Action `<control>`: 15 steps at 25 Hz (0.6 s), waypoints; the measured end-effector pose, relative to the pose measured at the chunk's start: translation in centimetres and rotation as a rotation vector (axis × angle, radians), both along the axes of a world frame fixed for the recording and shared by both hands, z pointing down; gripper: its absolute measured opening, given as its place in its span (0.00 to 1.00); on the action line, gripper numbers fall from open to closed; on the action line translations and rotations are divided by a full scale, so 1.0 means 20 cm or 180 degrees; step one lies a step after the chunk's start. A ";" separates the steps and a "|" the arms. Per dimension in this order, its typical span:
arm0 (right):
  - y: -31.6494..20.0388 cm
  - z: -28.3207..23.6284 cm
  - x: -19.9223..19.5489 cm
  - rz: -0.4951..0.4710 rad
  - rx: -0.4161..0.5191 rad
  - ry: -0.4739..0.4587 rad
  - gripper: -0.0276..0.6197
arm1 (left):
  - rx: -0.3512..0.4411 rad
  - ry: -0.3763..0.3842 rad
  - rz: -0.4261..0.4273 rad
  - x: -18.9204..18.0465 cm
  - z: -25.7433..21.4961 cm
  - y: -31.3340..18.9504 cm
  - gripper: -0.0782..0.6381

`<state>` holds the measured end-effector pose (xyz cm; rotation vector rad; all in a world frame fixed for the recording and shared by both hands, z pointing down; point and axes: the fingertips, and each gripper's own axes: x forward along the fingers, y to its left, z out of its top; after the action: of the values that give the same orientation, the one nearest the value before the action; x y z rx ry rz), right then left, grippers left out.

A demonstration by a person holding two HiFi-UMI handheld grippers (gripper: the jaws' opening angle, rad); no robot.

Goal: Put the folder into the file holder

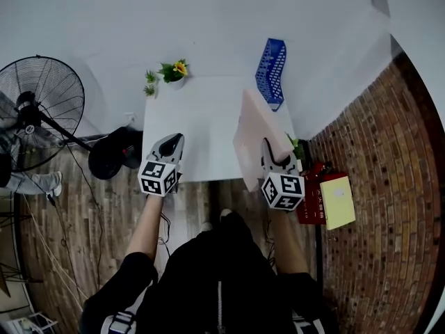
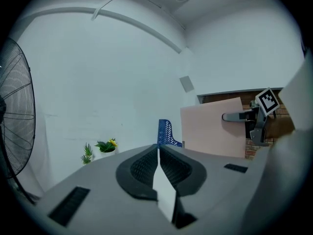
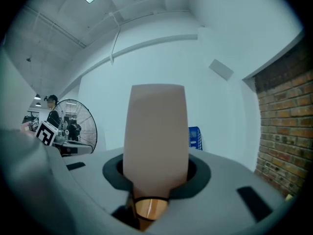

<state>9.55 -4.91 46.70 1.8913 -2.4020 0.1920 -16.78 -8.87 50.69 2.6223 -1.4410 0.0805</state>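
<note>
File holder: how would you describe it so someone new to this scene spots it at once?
Start at the white table. The file holder stands at its far right corner, opposite the potted plant at the far left. It is the only blue thing, with perforated sides, unlike the plain pink folder nearby.

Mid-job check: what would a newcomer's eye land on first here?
The pink folder, clamped on edge in the right gripper over the white table's right side. Next, the blue file holder at the far right corner, and the left gripper, shut and empty.
</note>
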 end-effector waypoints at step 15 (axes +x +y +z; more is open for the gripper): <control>-0.63 0.03 0.07 -0.0123 -0.0049 -0.0073 0.27 | -0.0025 -0.0027 -0.0068 0.10 0.00 -0.64 0.15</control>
<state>10.88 -17.43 47.28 1.8447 -2.4425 0.2302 -14.85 -21.65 50.69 2.6028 -1.4681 0.0948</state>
